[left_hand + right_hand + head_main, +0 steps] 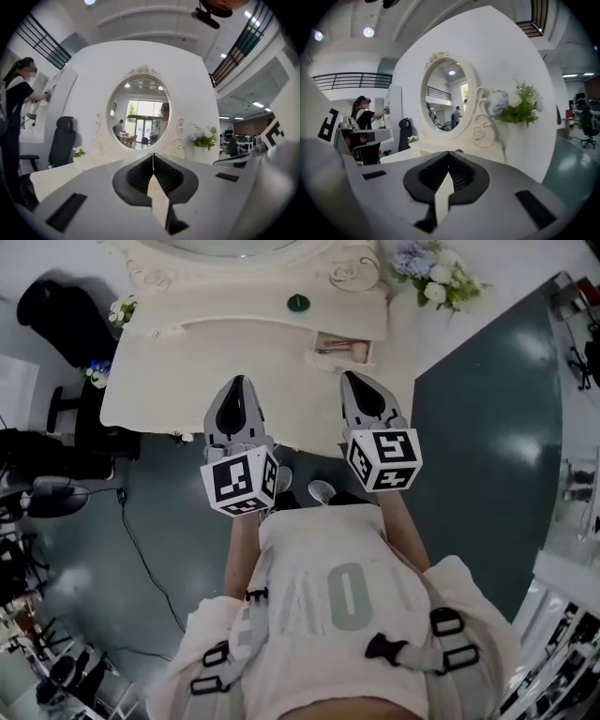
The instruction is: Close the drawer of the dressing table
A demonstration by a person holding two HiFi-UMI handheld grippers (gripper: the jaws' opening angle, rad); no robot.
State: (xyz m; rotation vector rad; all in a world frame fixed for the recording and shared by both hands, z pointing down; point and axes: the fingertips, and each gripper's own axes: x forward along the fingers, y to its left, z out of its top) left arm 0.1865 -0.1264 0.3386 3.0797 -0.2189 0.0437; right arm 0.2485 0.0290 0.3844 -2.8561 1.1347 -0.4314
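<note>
A cream dressing table (187,381) with an oval mirror (138,112) stands against a white wall. On its upper right, a small drawer (342,348) is pulled out, with pinkish things inside. My left gripper (237,385) hovers over the tabletop's front, shut and empty. To its right my right gripper (354,381) is also shut and empty, just in front of the open drawer and apart from it. Both point level toward the mirror. The drawer is hidden in both gripper views.
A green knob-like object (298,303) sits on the table's upper shelf. A vase of white and lilac flowers (433,273) stands at the table's right, a small flower pot (120,311) at its left. A black chair (66,315) is left of the table. A person (14,117) stands far left.
</note>
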